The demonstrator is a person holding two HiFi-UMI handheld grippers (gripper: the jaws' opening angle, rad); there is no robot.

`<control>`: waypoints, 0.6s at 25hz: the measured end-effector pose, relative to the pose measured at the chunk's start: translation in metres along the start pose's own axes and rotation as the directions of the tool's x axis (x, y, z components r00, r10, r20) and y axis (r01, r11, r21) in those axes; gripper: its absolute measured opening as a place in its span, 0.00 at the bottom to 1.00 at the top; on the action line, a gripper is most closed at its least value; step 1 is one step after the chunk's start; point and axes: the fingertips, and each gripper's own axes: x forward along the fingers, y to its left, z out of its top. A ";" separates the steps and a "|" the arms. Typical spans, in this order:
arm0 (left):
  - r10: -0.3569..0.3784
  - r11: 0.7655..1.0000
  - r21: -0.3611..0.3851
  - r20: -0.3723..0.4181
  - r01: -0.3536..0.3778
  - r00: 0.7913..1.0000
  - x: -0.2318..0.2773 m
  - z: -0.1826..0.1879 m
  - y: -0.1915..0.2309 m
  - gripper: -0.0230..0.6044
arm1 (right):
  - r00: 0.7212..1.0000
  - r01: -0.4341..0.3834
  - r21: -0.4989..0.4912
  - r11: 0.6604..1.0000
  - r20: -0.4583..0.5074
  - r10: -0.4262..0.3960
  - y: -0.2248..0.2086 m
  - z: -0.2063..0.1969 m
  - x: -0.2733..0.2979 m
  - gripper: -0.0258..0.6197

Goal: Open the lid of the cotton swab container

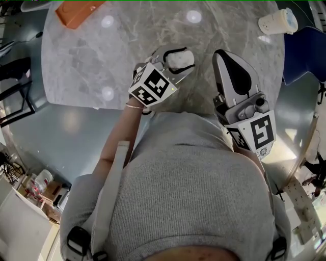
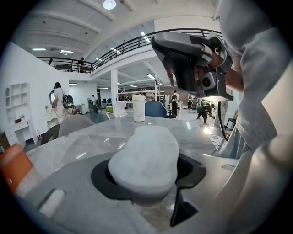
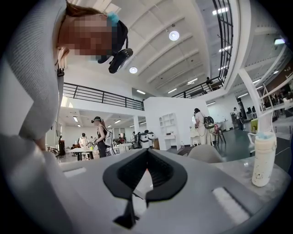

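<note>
first, the head view. the left gripper (image 1: 181, 57) has its jaws wide apart and pressed on two sides of the white swab box (image 1: 178, 61). it holds the box over the near part of the round grey table (image 1: 91, 66). the right gripper (image 1: 220, 55) is just beside it, with its jaws tight together and nothing in them. an orange thing (image 1: 76, 11) sits at the far edge of the table. a white bottle (image 1: 277, 21) is well off to the far right.

next, the left gripper view. the box (image 2: 144, 160) fills the gap between the black pads. its flat top faces up, and its long side runs away from the camera, along the jaws. i cannot tell if it touches the table. the right gripper shows up high on the right. the bottle stands far behind the box, near a blue chair (image 2: 155, 109).

last, the right gripper view. the jaws meet and hold nothing. the bottle (image 3: 264, 157) stands on the table at the right.
</note>
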 end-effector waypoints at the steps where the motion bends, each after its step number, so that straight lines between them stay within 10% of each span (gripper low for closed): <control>1: -0.001 1.000 0.001 -0.001 0.001 1.000 -0.001 0.002 -0.001 0.41 | 1.000 -0.002 0.000 1.000 0.001 0.002 0.000 0.000 0.000 0.04; 15: -0.003 1.000 -0.027 0.012 0.004 1.000 -0.010 0.014 -0.012 0.41 | 1.000 -0.029 0.003 1.000 0.003 0.029 0.001 0.002 0.002 0.04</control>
